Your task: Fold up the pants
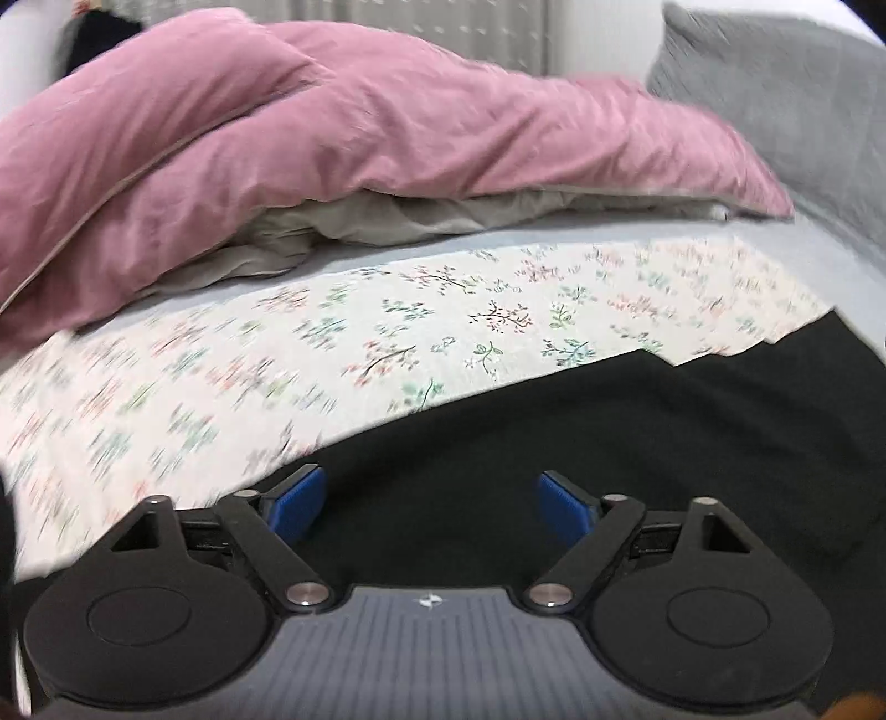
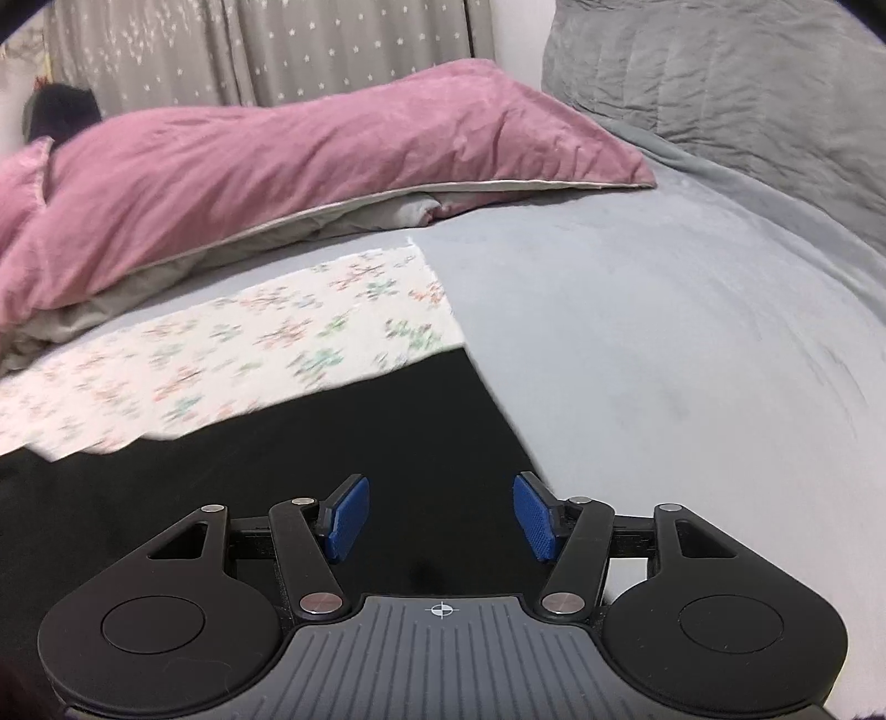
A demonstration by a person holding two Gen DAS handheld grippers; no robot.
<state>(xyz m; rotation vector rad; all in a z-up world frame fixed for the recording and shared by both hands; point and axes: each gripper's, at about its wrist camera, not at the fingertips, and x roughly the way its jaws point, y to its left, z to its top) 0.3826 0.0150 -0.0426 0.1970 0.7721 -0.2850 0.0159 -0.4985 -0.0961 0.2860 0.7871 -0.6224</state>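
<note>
Black pants (image 1: 637, 432) lie flat on a floral cloth (image 1: 387, 332) spread on the bed. In the left wrist view my left gripper (image 1: 432, 501) hovers over the black fabric with its blue pads (image 1: 296, 498) wide apart and nothing between them. In the right wrist view the pants (image 2: 332, 443) fill the lower left, and their right edge runs diagonally beside the grey sheet. My right gripper (image 2: 440, 512) stands open above that edge, its blue pads (image 2: 349, 518) apart and empty. The floral cloth (image 2: 277, 343) shows beyond the pants.
A pink duvet (image 1: 332, 138) is bunched along the far side of the bed, also the pink duvet (image 2: 277, 166) in the right view. A grey pillow (image 2: 720, 77) rests at the far right. Grey bedsheet (image 2: 664, 332) spreads to the right of the pants. Curtains (image 2: 277, 50) hang behind.
</note>
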